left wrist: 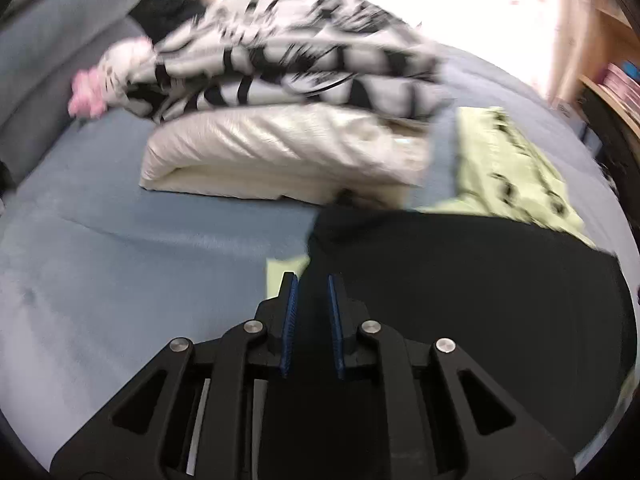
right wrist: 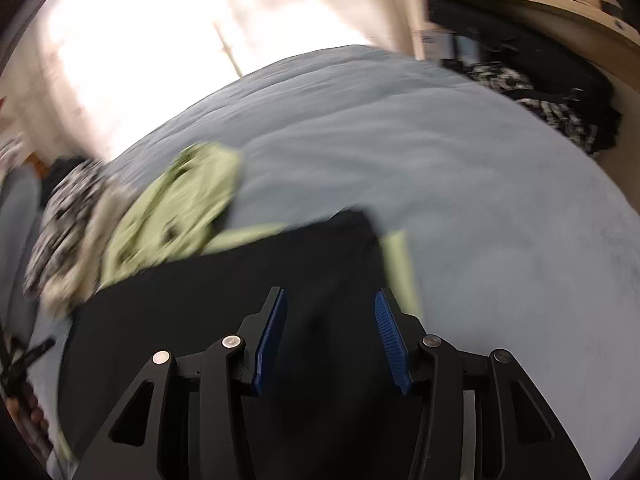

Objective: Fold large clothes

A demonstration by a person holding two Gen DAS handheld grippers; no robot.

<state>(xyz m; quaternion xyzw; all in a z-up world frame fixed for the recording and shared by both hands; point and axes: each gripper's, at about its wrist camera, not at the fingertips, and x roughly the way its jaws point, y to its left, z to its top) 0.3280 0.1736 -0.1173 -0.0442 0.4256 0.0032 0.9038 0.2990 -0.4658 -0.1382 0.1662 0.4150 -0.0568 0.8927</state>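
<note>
Left wrist alone shows folded stack [left wrist: 280,160]; left claw [left wrist: 312,280] pinches black garment [left wrist: 460,280], right claw [right wrist: 329,294] spread.

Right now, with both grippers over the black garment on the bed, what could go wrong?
1. The right gripper stands open above the black garment; one side may go unlifted.
2. The light green cloth lies partly under it and could be dragged along.
3. The folded stack sits close behind and could be knocked.
</note>
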